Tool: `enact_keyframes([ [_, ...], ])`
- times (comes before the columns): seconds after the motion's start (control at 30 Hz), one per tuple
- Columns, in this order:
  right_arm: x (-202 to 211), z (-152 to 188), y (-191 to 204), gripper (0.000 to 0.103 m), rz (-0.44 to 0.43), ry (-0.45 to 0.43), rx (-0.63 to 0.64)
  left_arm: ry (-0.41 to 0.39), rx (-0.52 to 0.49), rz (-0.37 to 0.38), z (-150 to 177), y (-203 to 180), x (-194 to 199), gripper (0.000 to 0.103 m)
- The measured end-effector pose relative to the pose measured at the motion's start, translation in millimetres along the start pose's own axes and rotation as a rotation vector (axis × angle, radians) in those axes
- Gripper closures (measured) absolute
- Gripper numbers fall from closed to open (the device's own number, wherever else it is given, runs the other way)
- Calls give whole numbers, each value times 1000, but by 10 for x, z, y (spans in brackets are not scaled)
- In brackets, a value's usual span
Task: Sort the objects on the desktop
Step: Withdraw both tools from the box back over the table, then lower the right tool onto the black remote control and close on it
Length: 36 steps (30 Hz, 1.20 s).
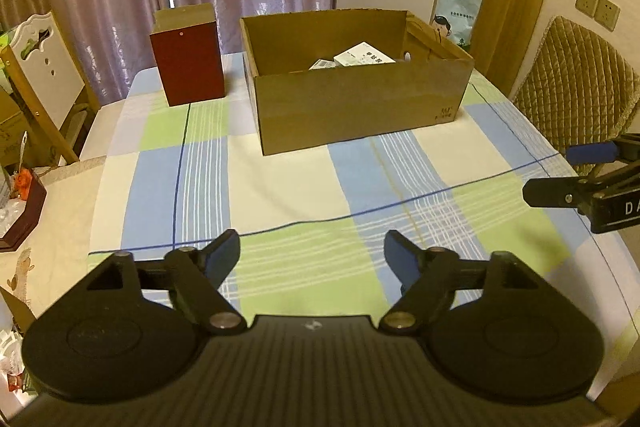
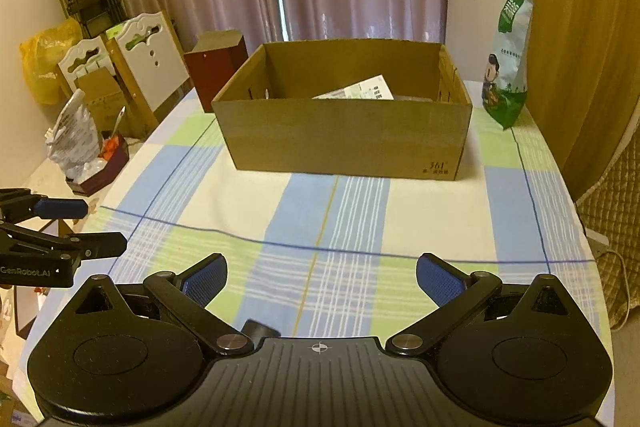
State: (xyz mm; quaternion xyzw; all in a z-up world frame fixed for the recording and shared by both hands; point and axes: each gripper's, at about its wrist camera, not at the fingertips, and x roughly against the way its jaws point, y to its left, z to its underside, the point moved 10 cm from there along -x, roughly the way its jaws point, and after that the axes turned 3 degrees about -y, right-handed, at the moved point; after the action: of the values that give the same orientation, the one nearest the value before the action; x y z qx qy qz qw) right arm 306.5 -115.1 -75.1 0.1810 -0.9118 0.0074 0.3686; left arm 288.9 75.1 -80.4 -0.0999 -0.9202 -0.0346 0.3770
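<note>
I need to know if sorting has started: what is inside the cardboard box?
The cardboard box holds a few white printed packets or papers, leaning near its far right side. Its front wall hides the floor and anything lying lower.

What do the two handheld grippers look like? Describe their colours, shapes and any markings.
Both the left gripper and the right gripper are matt black, with a ribbed body, two round discs at the sides, silver pivot pins and angled linkage arms. Their fingers carry blue textured pads. A small crosshair mark sits at the body's centre. White lettering "GenRobot.AI" shows on the left gripper's side.
</note>
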Motion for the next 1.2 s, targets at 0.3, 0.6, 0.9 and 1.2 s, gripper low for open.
enact_keyframes([
  [0.3, 119, 226, 61, 0, 10, 14, -10, -14, 3, -19, 128, 42, 122, 3],
  [0.6, 94, 643, 144, 0, 21, 61, -70, 40, 34, -94, 617, 313, 245, 1],
  [0.9, -181, 1019, 456, 0, -18, 113, -90, 89, 90, -109, 1008, 477, 342, 1],
  [1.2, -435, 1245, 715, 1, -3, 103, -97, 96, 129, -134, 1214, 609, 445, 1],
])
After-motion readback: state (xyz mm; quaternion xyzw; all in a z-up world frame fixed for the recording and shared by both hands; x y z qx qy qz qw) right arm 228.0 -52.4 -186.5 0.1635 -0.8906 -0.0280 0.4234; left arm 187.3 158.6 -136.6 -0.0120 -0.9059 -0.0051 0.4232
